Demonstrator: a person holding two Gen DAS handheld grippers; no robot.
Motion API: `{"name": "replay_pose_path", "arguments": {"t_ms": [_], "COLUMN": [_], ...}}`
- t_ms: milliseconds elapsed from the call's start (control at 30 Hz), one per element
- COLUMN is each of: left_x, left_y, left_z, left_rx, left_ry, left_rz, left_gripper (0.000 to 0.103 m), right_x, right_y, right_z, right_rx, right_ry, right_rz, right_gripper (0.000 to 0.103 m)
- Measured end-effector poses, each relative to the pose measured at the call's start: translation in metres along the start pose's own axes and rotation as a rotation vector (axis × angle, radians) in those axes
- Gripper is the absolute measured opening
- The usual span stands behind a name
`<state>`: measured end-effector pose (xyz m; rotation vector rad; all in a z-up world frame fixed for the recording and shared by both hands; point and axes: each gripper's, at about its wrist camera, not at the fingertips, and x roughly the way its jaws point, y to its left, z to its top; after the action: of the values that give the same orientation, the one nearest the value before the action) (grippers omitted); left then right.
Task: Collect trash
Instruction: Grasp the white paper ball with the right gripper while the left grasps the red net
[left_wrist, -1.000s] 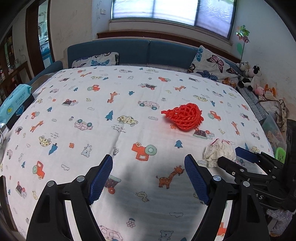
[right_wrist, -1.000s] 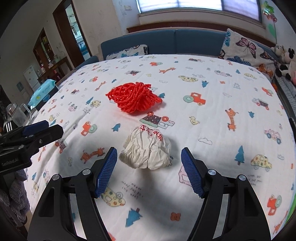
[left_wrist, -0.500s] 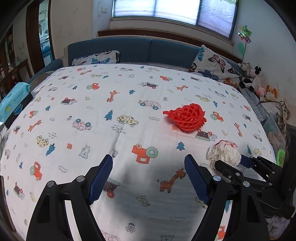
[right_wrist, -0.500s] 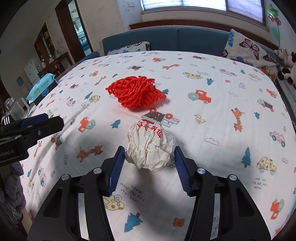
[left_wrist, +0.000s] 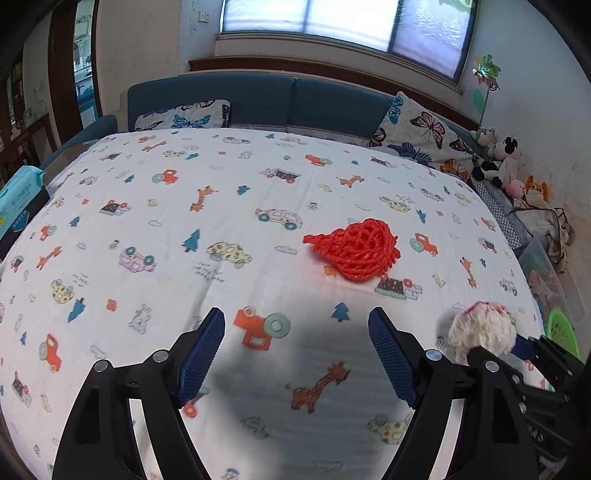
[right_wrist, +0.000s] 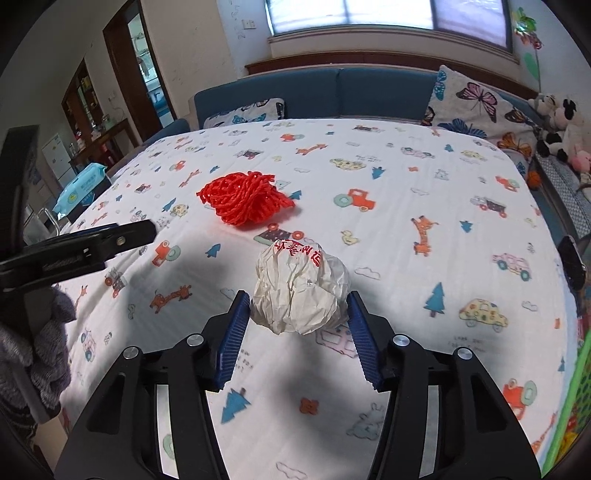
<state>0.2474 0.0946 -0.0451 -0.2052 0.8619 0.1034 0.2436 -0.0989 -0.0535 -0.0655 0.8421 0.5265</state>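
Two items of trash: crumpled paper ball (right_wrist: 301, 291) and red mesh net (right_wrist: 245, 197), both over the bed sheet (right_wrist: 406, 229) with its cartoon print.
My right tool (right_wrist: 297, 338): closed on the crumpled paper ball; both blue pads (right_wrist: 232, 339) press its sides, left and right.
Crumpled paper ball: white, red printed characters on top; near centre of the right wrist view, seated between the pads. In the left wrist view it shows at far right (left_wrist: 482, 330), at the tip of my right tool (left_wrist: 517, 354). Whether it still touches the sheet I cannot tell.
My left tool (left_wrist: 295, 354): jaws wide apart, nothing between the pads, only sheet and its own shadow beneath.
Red mesh net: bunched, lying on the sheet farther away than the paper ball and slightly to its left in the right wrist view; apart from the ball. In the left wrist view it sits beyond and right of my left tool (left_wrist: 356, 249), untouched.
Left tool as seen from right wrist: black finger (right_wrist: 92, 247) entering from the left edge, well clear of net and ball.
Far end: blue headboard (right_wrist: 332, 92), butterfly pillows (right_wrist: 476, 103).
Right edge: plush toys (right_wrist: 561, 125), green basket (left_wrist: 561, 330).
Left edge: pack of wipes (right_wrist: 79, 188).
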Motion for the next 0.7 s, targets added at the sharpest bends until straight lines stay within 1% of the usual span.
{"name": "replay_pose_path", "arguments": {"t_ms": [67,100,133,167,400,500,633,700], "left_x": [0.007,0.011,0.014,0.017,0.04,0.052,0.068,0.074], "left_y": [-0.006,-0.009,-0.012,-0.014,-0.027,-0.034,-0.038,-0.038], "left_z": [0.003,0.004,0.005,0.007,0.025,0.031,0.038,0.042], "left_rx": [0.012,0.023,0.032,0.039,0.068,0.088,0.091,0.078], "left_ry": [0.003,0.004,0.004,0.002,-0.003,0.006,0.016,0.022], "left_rz": [0.004,0.006,0.007,0.007,-0.018,-0.019,-0.008,-0.018], "left_gripper": [0.078,0.08,0.084,0.085,0.086,0.089,0.089,0.089], "right_x": [-0.003,-0.004,-0.005,-0.007,-0.01,-0.012,-0.014,-0.013], "right_y": [-0.002,-0.002,-0.003,-0.004,-0.01,-0.012,-0.015,-0.017], "right_z": [-0.001,-0.001,-0.002,-0.002,-0.005,-0.005,-0.006,-0.007], "right_rx": [-0.001,0.0,0.001,0.001,0.012,0.015,0.015,0.015], "right_ry": [-0.003,-0.003,-0.005,-0.007,-0.009,-0.01,-0.008,-0.004], "right_rz": [-0.006,-0.004,-0.004,-0.005,-0.005,-0.006,-0.011,-0.016], "right_gripper": [0.054,0.054,0.054,0.054,0.054,0.054,0.054,0.054]}}
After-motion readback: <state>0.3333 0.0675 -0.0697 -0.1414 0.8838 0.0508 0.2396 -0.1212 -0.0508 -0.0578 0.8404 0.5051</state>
